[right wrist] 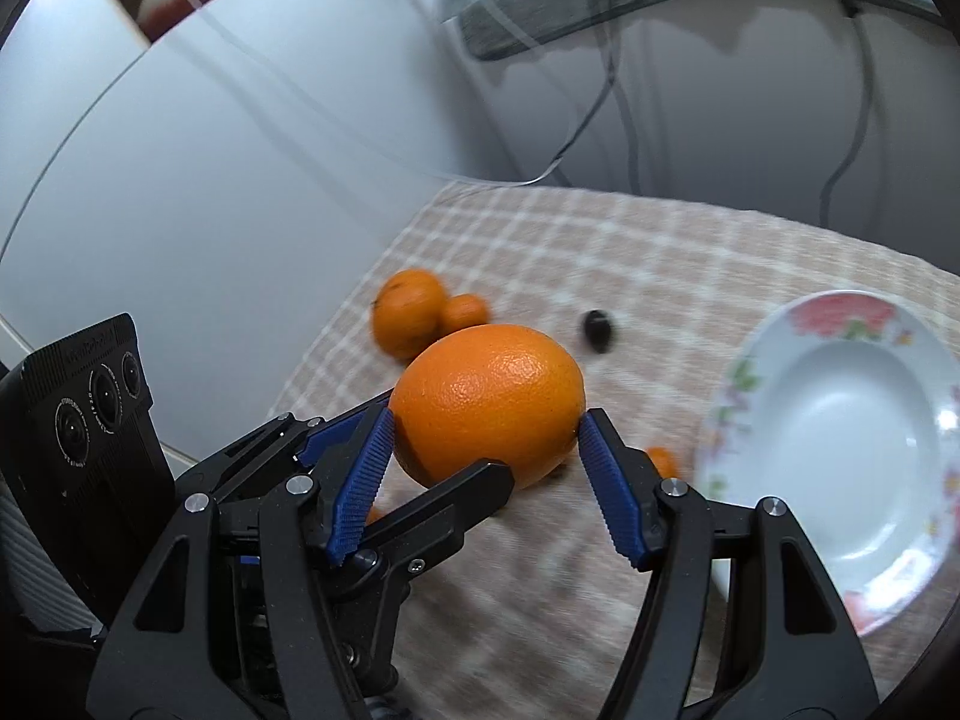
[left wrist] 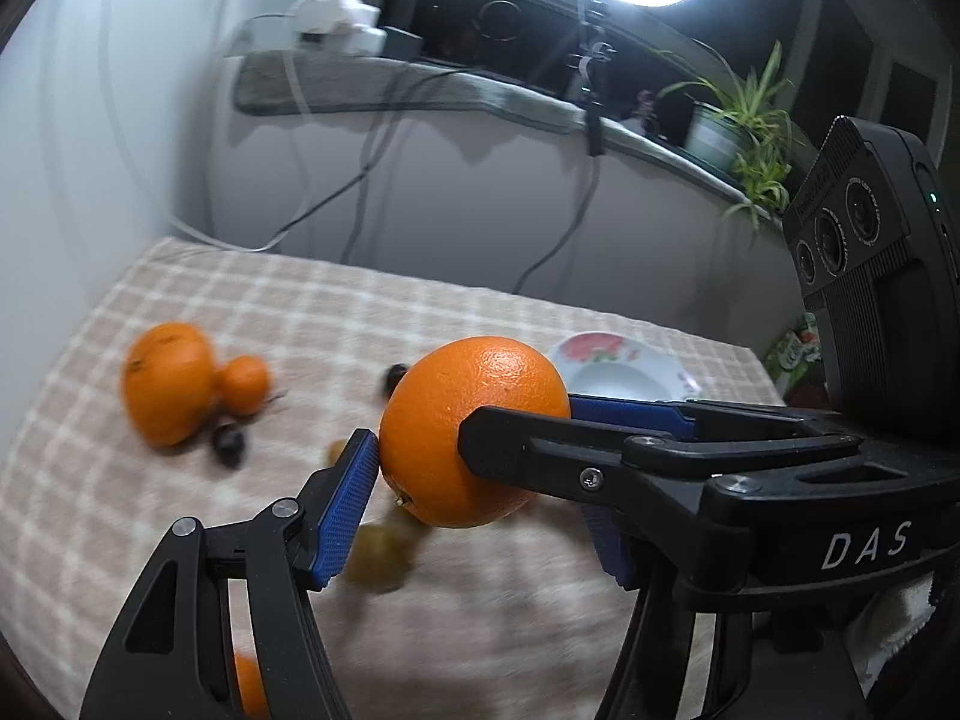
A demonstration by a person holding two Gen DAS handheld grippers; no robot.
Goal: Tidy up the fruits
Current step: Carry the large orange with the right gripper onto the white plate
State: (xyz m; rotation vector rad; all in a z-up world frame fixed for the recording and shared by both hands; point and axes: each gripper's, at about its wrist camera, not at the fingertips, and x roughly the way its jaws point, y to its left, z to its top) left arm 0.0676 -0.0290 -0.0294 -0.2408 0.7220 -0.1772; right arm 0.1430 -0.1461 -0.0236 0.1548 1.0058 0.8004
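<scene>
white "DAS" on right tool (left wrist: 606,468)

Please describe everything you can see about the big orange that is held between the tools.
The big orange is round, slightly oval, with bright, glossy, pitted peel and a small stem scar underneath. It is lifted above the checked tablecloth. Both tools grip it together: the right tool presses blue ribbed pads on its two sides, and the left tool clamps it crosswise. Nothing else touches it.

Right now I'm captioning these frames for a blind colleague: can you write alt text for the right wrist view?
Both grippers clamp one large orange together, lifted above a checked tablecloth: right gripper from both sides, left gripper crossing in from the left. An empty floral plate lies at right; more oranges behind.
</scene>
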